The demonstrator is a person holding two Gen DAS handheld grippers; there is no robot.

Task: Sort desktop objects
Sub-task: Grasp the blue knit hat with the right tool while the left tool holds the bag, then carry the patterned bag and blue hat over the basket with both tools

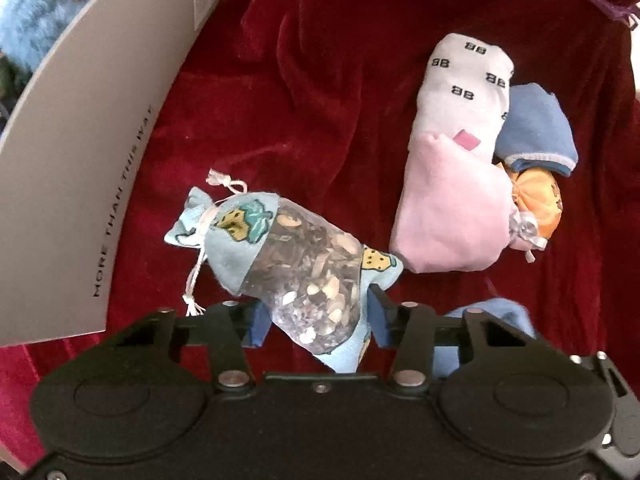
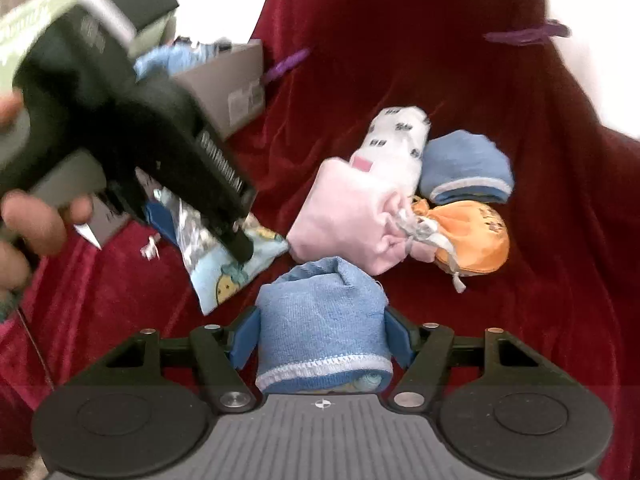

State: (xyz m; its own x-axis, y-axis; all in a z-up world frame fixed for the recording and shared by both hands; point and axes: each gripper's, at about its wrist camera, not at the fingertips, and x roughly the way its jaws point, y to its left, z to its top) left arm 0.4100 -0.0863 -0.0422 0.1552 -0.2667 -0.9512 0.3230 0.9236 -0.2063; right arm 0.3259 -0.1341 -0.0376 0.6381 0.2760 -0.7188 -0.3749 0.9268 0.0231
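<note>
On my left wrist camera, the left gripper (image 1: 316,320) points steeply down at the red cloth (image 1: 300,100), and its blue pads (image 1: 380,320) are closed against the sides of the drawstring sachet (image 1: 288,256), a pale blue bag with a clear window full of dried bits. Its tied neck lies to the far left, beside the grey box (image 1: 80,160). To the right, well apart from the sachet, I see the pink pouch (image 1: 448,208) touching the white sock roll (image 1: 468,88), with the blue sock roll (image 1: 536,132) and the orange pouch (image 1: 540,200) tucked against their right side. A purple clip (image 1: 612,12) sits at the far right edge.

On my right wrist camera, the right gripper (image 2: 320,340) stands partly open, its pads just beside the flanks of the light blue sock roll (image 2: 320,320); I cannot tell whether they press on it. The roll rests on the cloth near me. To the left, a hand (image 2: 36,224) holds the other gripper, clamped on the sachet. The pink pouch, white roll, blue roll and orange pouch cluster beyond, to the right.
</note>
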